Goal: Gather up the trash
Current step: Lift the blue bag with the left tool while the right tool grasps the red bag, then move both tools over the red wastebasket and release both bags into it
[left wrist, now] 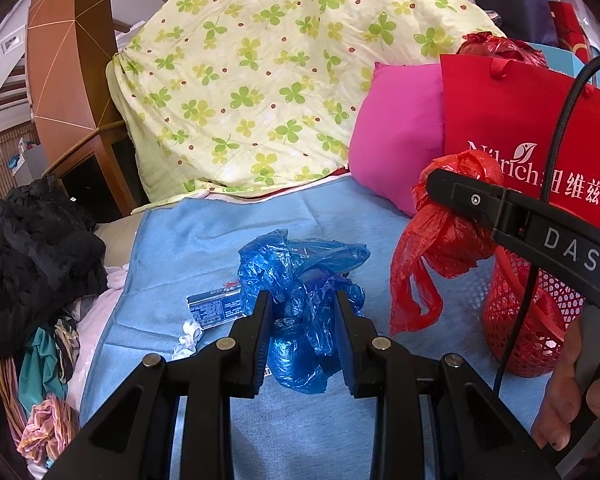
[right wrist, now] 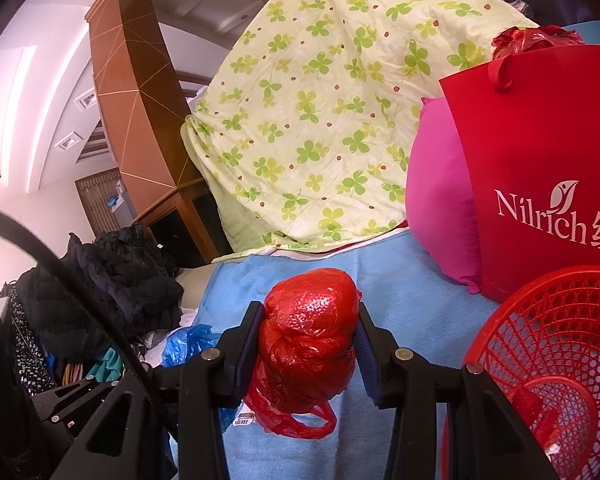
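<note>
A crumpled blue plastic bag (left wrist: 304, 280) lies on the blue blanket (left wrist: 204, 236). My left gripper (left wrist: 303, 300) is open, its jaws on either side of the bag's near part. My right gripper (right wrist: 310, 316) is shut on a knotted red plastic bag (right wrist: 308, 340) and holds it above the blanket; the same bag shows in the left wrist view (left wrist: 444, 236), its handles hanging. A red mesh basket (right wrist: 552, 360) stands at the right, beside the held bag. The blue bag peeks out at the left in the right wrist view (right wrist: 188, 344).
A blue-white flat packet (left wrist: 214, 310) and a white scrap (left wrist: 188, 338) lie left of the blue bag. A red paper bag (right wrist: 540, 168), a pink pillow (left wrist: 396, 136) and a clover-print quilt (left wrist: 252, 80) stand behind. Dark clothes (left wrist: 32, 248) pile at the left.
</note>
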{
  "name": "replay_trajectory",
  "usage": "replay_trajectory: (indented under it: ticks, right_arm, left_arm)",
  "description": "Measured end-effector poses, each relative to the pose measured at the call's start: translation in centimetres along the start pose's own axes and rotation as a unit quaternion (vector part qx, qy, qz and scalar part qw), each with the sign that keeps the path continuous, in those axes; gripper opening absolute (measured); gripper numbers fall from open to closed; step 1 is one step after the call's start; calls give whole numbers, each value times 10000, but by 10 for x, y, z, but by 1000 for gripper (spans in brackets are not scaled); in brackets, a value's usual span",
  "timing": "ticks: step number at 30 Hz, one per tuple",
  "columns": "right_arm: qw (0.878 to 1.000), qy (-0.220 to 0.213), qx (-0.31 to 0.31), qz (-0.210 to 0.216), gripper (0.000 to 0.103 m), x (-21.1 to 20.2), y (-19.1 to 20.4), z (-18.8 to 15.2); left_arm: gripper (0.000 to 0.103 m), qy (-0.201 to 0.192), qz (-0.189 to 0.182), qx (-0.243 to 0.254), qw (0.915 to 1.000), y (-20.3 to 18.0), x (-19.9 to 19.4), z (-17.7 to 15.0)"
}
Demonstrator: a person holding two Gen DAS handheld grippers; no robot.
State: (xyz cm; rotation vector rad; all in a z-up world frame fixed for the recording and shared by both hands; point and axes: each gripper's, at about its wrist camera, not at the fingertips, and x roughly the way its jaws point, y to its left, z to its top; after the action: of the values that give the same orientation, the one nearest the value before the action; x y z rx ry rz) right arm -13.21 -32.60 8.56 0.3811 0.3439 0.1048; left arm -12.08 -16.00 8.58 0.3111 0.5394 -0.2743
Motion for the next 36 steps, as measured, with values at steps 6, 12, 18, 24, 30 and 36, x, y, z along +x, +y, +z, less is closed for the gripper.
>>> replay_trajectory:
  ticks: [6, 12, 18, 24, 30, 36]
  right_arm:
    - [10000, -56, 44, 9, 47, -4, -2, 1]
    - [9999, -130, 77, 17, 47, -9, -6, 3]
    - [9998, -189, 117, 7, 47, -13, -11, 5]
    - [9995, -247, 174, -13, 47, -19, -19, 8]
    - [9992, -324, 229, -56, 47, -26, -26, 9]
    - [9984, -450, 337, -96, 47, -37, -38, 13]
  left_arm:
    - [32, -2, -14, 57, 10000, -4, -1, 2]
    - [32, -29, -43, 106, 9999, -6, -2, 4]
    - [32, -44, -67, 161, 9998, -12, -4, 6]
    - [32, -86, -97, 219, 9997, -17, -6, 10]
    - [32, -110, -123, 274, 9995, -25, -8, 14]
    - [32, -192, -210, 270, 9992, -34, -11, 20]
